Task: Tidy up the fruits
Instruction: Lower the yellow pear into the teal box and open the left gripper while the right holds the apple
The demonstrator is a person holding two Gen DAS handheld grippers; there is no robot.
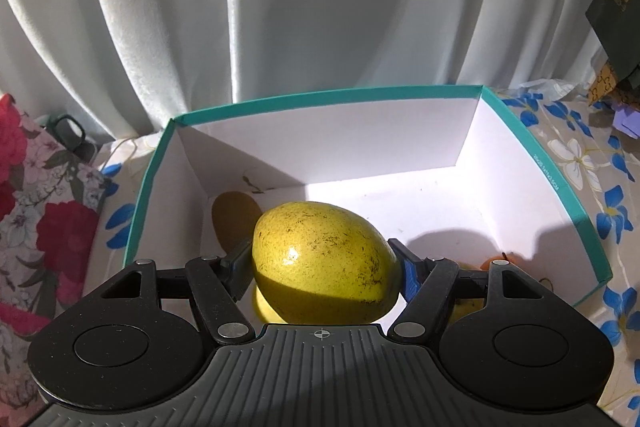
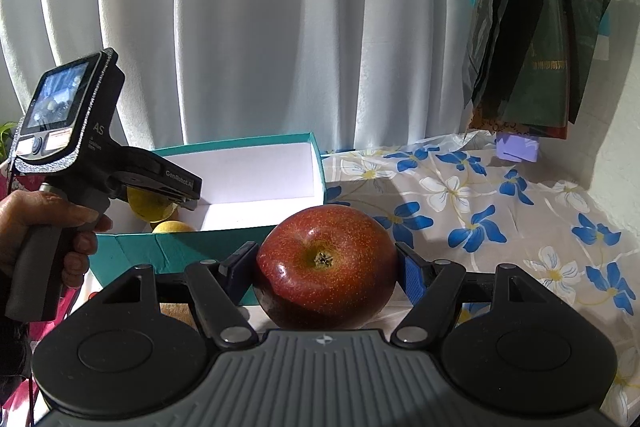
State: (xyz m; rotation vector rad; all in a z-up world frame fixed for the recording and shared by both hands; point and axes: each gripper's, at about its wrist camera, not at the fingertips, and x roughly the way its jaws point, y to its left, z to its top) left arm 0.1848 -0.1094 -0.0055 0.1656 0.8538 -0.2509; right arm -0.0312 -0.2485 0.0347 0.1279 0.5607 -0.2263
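A yellow speckled pear [image 1: 324,261] sits between the pads of my left gripper [image 1: 322,263], which is shut on it above the inside of a teal box [image 1: 332,97] with white walls. Inside the box lie a brown kiwi [image 1: 234,217], another yellow fruit [image 1: 266,307] under the held pear, and an orange fruit [image 1: 500,261] at the right. My right gripper [image 2: 326,269] is shut on a red apple [image 2: 326,267], in front of the teal box [image 2: 244,143]. The left gripper [image 2: 176,187] reaches into the box there, over a yellow fruit [image 2: 174,227].
A flowered cloth [image 2: 480,211] covers the table to the right of the box. White curtains [image 2: 260,27] hang behind. Dark bags [image 2: 536,27] hang at the back right. A red floral fabric [image 1: 40,219] lies left of the box. A hand [image 2: 36,223] grips the left tool's handle.
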